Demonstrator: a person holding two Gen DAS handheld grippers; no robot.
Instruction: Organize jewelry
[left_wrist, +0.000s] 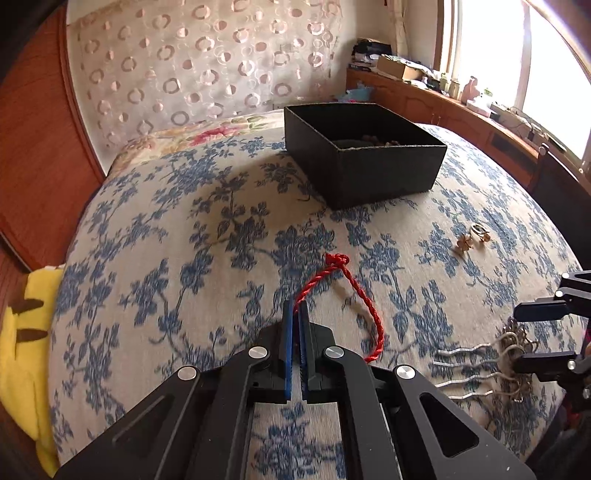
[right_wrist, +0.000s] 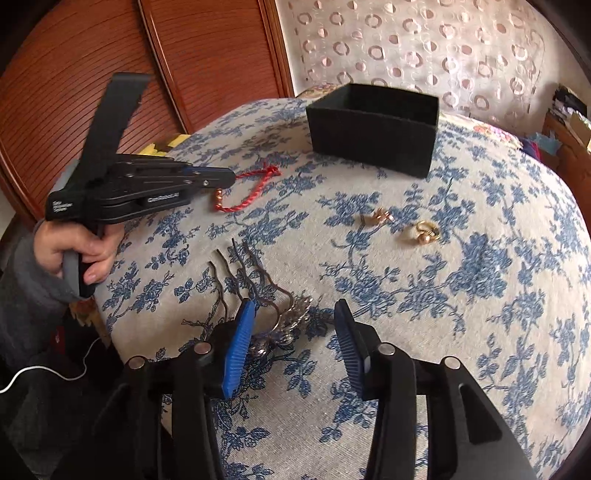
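Two claws — left (left_wrist: 295, 308) clamps red cord (left_wrist: 354, 291), right (right_wrist: 295, 314) gapes over hair comb (right_wrist: 258, 288).

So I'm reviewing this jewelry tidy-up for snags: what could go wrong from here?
The left gripper is shut on the red cord; its trailing loop may drag across the bedspread. The right gripper, open, straddles the hair comb, whose prongs could slip out or catch the fabric.
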